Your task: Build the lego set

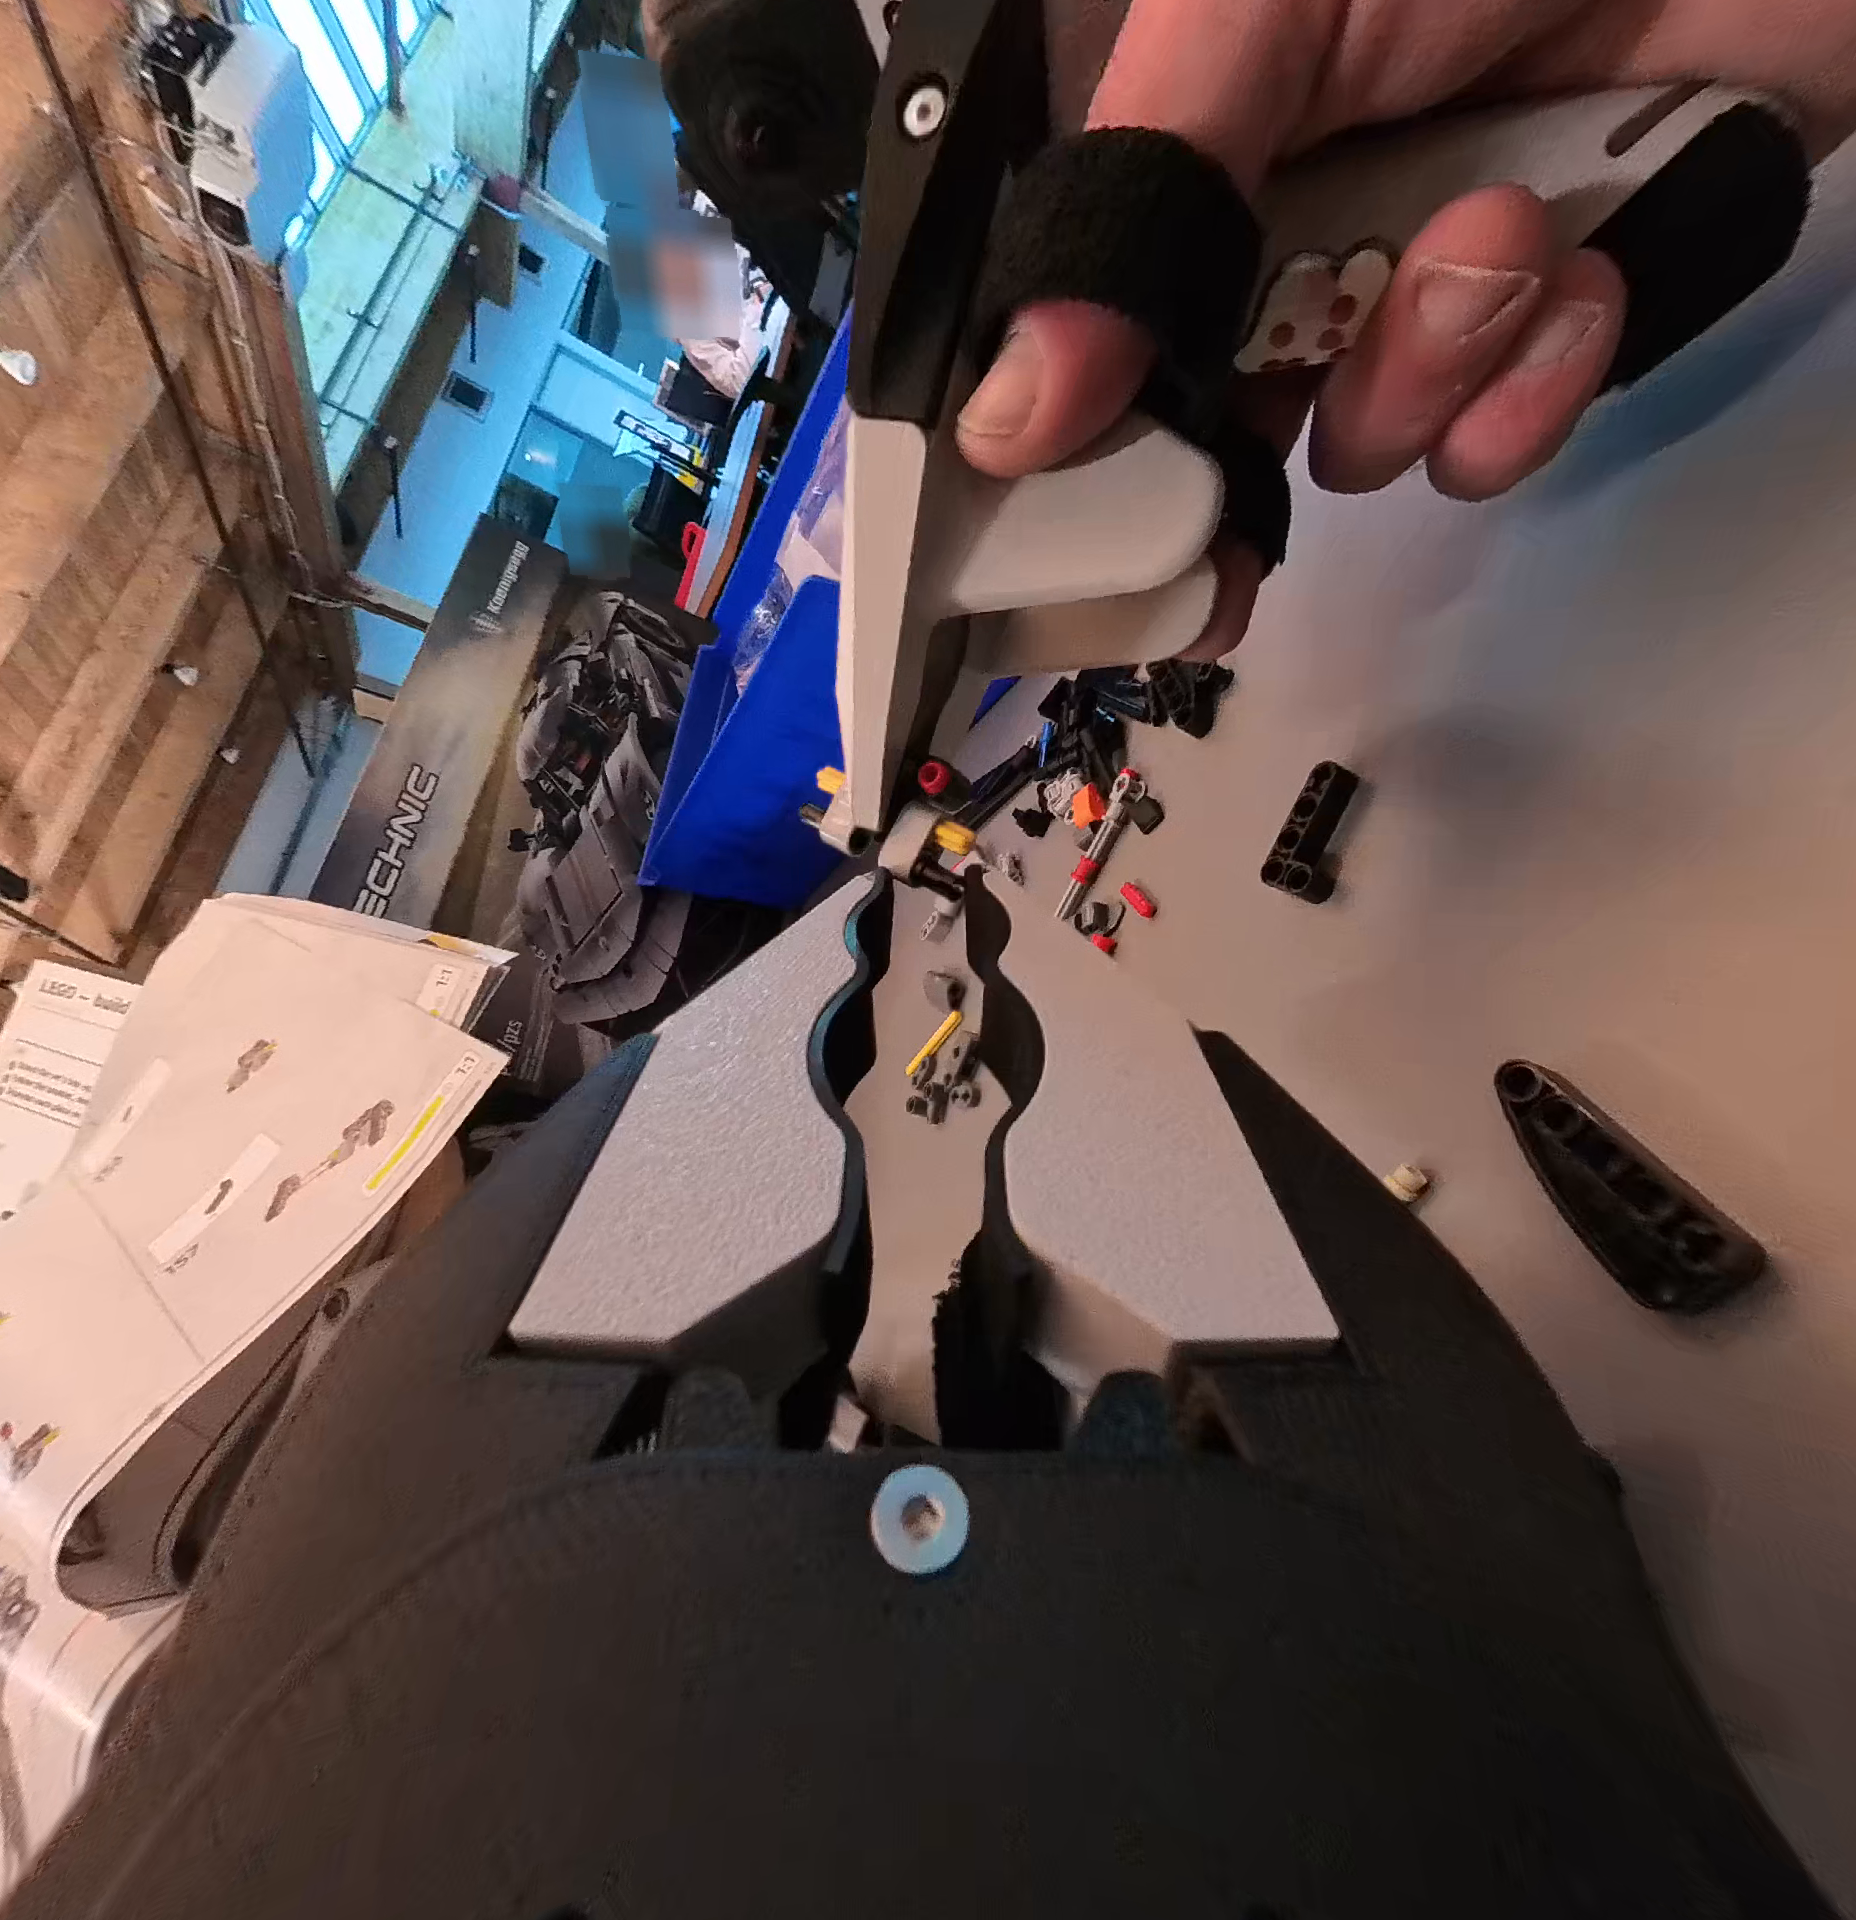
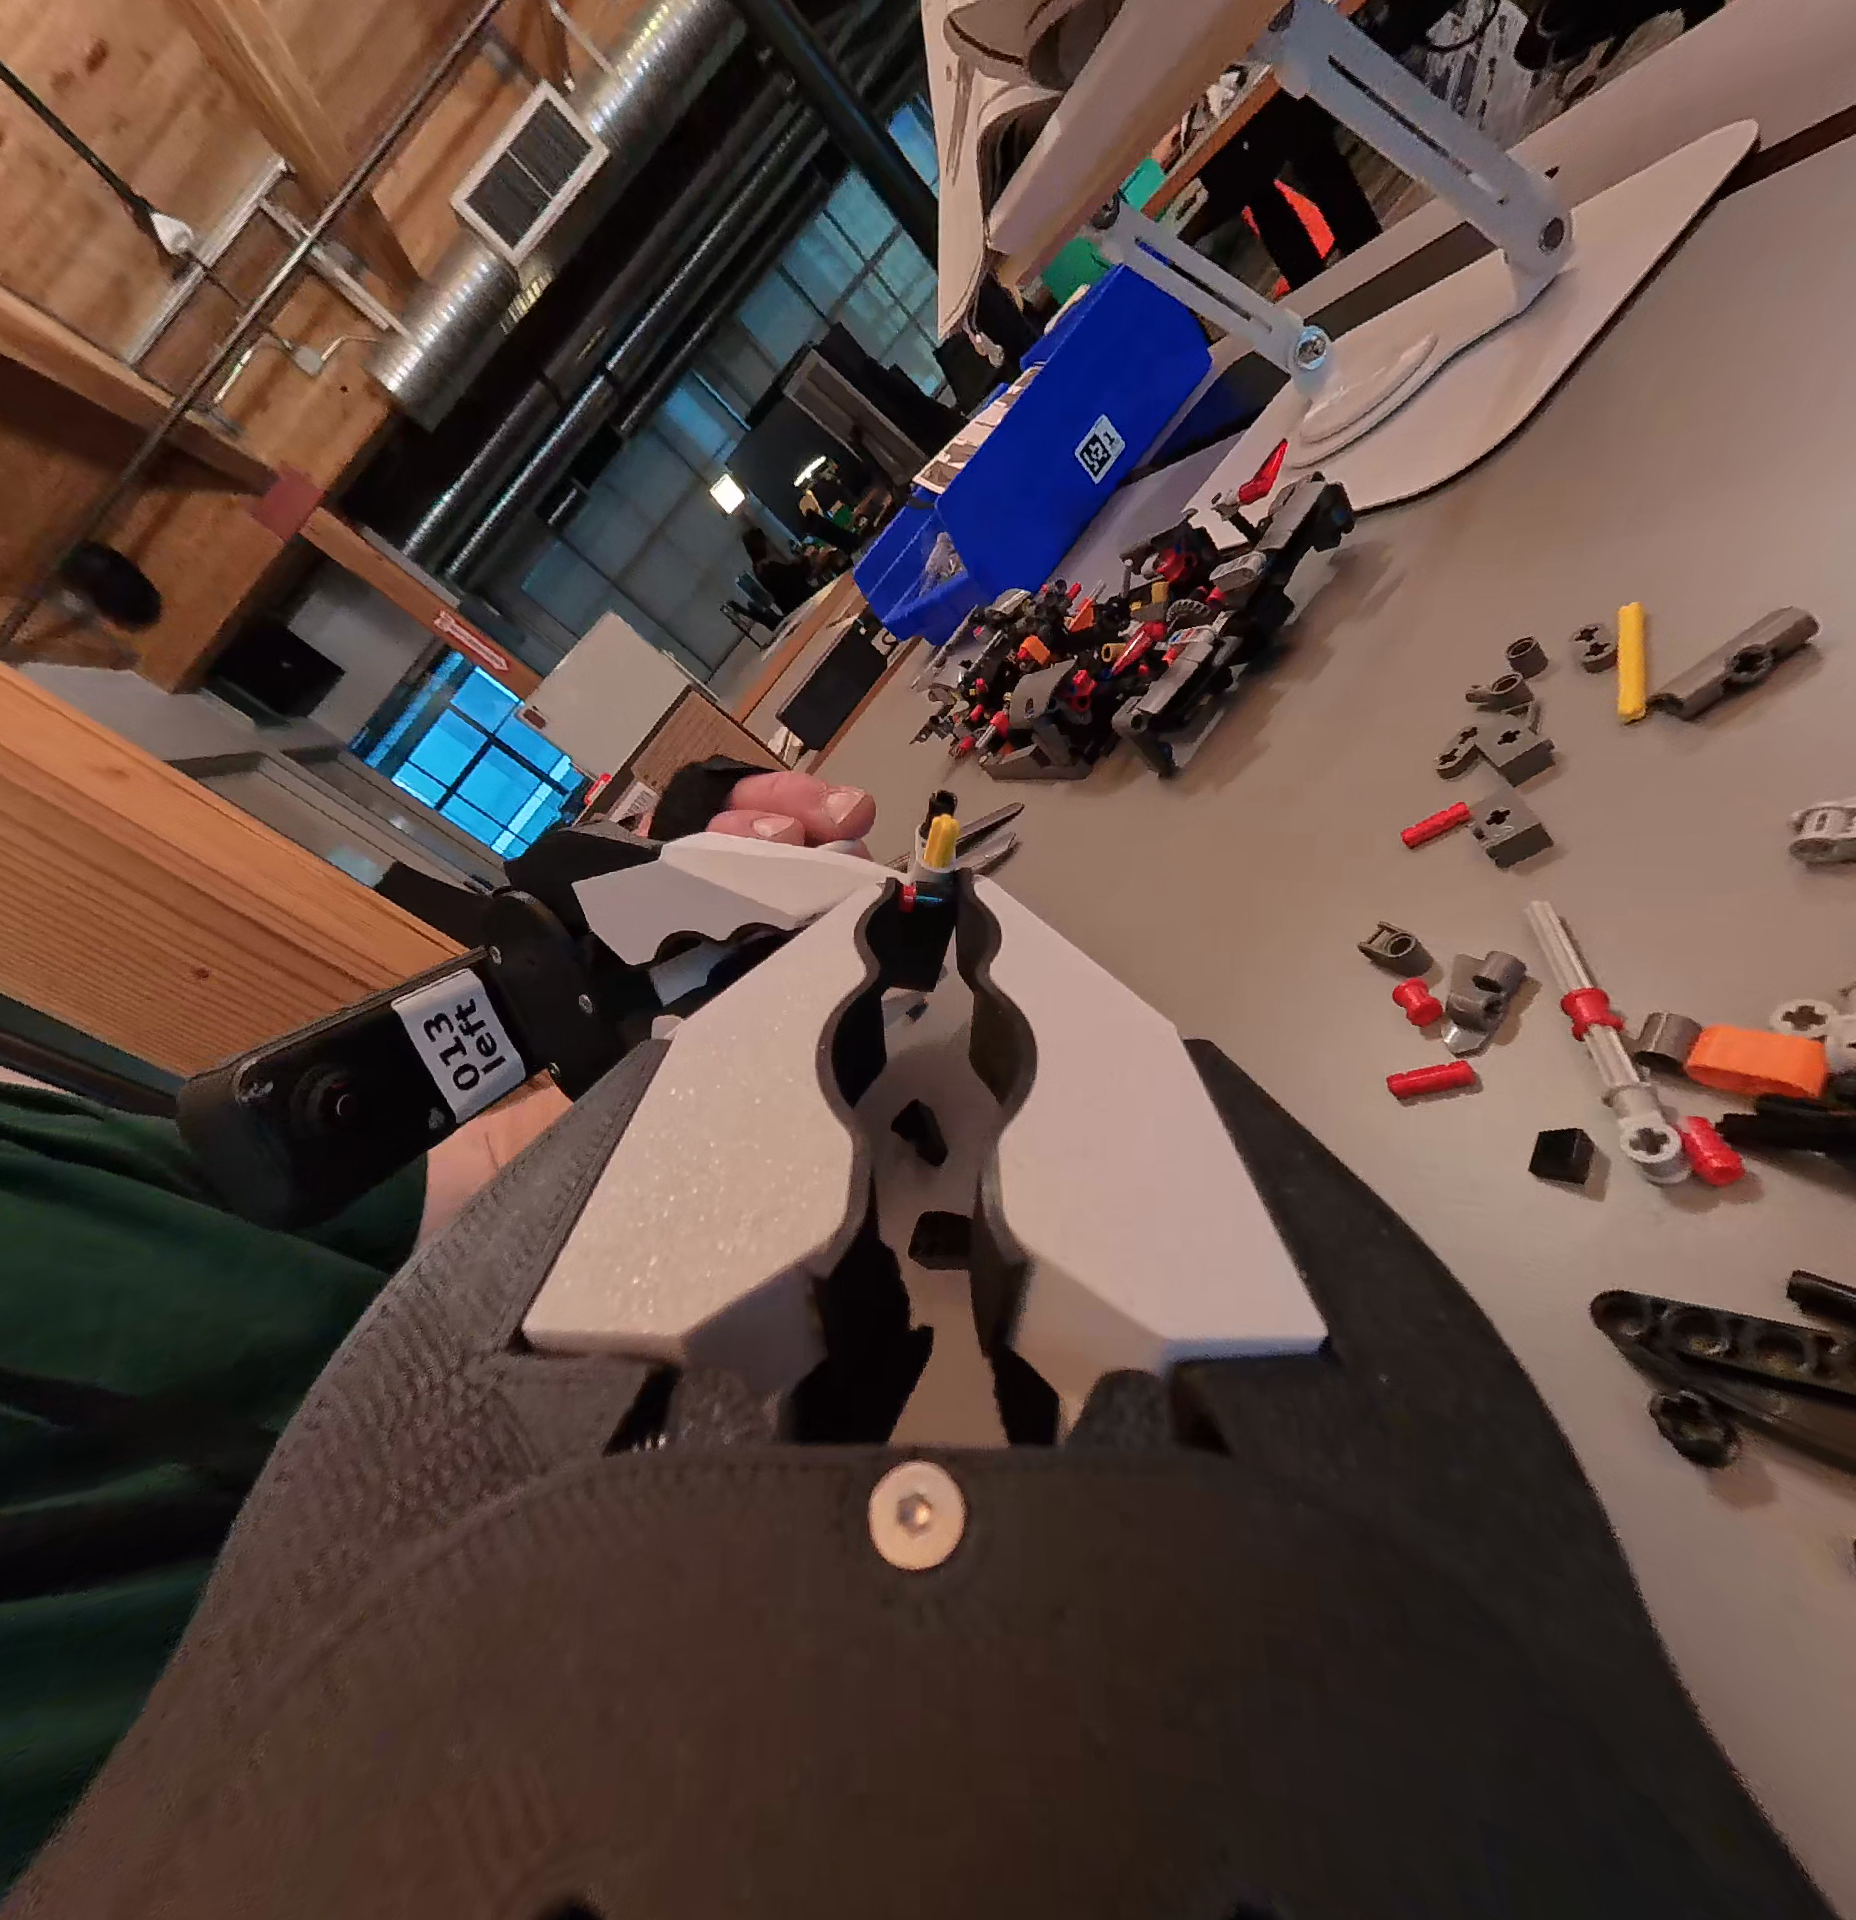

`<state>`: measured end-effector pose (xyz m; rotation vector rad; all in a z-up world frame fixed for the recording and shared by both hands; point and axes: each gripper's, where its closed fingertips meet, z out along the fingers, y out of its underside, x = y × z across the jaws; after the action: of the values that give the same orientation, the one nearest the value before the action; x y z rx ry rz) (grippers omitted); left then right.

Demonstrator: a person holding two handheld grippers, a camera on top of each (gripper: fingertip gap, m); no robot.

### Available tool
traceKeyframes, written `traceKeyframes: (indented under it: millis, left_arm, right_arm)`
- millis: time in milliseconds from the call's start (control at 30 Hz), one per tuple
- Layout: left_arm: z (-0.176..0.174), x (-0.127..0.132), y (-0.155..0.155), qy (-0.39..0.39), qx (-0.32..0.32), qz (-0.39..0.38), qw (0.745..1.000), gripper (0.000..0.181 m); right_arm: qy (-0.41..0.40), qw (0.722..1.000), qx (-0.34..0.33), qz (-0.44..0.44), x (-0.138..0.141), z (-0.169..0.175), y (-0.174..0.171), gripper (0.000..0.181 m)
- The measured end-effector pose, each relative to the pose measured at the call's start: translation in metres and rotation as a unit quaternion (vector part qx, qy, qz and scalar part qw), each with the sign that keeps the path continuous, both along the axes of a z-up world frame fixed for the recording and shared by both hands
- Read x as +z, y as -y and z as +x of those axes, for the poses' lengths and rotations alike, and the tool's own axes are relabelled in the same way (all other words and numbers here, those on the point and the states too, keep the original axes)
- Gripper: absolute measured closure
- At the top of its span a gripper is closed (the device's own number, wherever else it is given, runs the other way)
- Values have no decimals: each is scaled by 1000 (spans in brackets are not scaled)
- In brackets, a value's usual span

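Note:
A small lego sub-assembly of grey and black parts with yellow pins hangs above the grey table. My left gripper is shut on its near end, on a black pin. My right gripper, with a person's hand on it, comes in from above and pinches the far end by a red pin. In the right wrist view my right gripper is shut on the black part of the sub-assembly, whose yellow pin sticks out past the tips. The left gripper's fingers meet it from the left.
Loose lego parts are heaped mid-table, with more scattered to the right, including a yellow axle and an orange piece. Black beams lie nearby. Blue bins, a white stand, instruction sheets and the set's box border the table. Left and right tips are no more than a few centimetres apart.

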<state>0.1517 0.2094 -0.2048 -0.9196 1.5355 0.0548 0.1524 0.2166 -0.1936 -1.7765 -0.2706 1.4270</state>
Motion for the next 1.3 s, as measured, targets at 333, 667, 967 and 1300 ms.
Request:
traceKeyframes:
  millis: [333, 667, 967, 1300]
  left_arm:
    - [-13, 19, -7, 88, -35, -124, 988, 156]
    - [-9, 12, 5, 126, -112, -371, 913, 157]
    - [-9, 9, 16, 135, -161, -483, 850, 166]
    - [-12, 4, 9, 133, -148, -495, 846, 175]
  right_arm:
    - [23, 1000, 16, 10, -2, 0, -2, 174]
    - [130, 985, 97, 60, -7, -13, 16, 174]
    - [213, 963, 127, 104, -10, -19, 20, 174]
    - [305, 935, 131, 128, -19, -22, 18, 174]
